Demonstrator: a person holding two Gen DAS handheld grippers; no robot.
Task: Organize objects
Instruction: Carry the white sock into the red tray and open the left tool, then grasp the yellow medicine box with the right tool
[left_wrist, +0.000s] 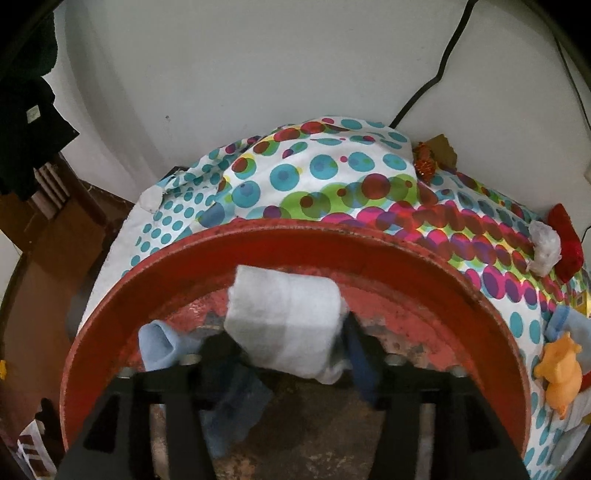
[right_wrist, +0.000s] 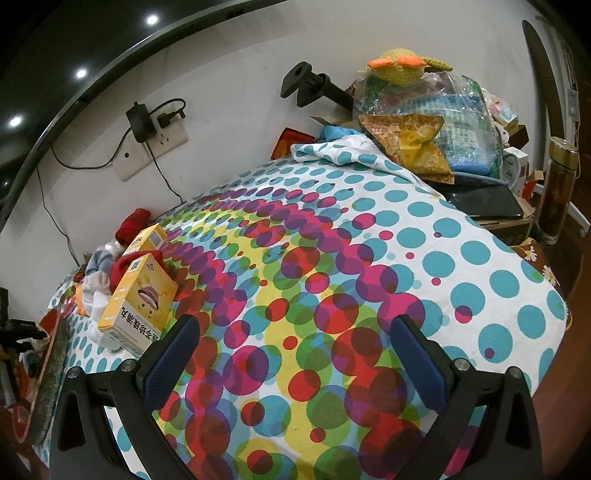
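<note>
My left gripper (left_wrist: 286, 343) is shut on a white rolled cloth (left_wrist: 284, 321) and holds it over the inside of a red basin (left_wrist: 332, 243). A light blue sock (left_wrist: 162, 343) lies in the basin at the left, and another blue cloth (left_wrist: 236, 413) hangs under the left finger. My right gripper (right_wrist: 291, 354) is open and empty above the dotted cloth (right_wrist: 332, 258). Two yellow boxes (right_wrist: 138, 302) lie left of it beside a heap of red and white socks (right_wrist: 107, 273).
An orange toy (left_wrist: 559, 373), a white wad (left_wrist: 545, 249) and a red cloth (left_wrist: 565, 240) lie right of the basin. A pile of bags, a knitted toy (right_wrist: 406, 66) and a bottle (right_wrist: 559, 192) stand at the far right. A wall socket (right_wrist: 155, 144) with cables is behind.
</note>
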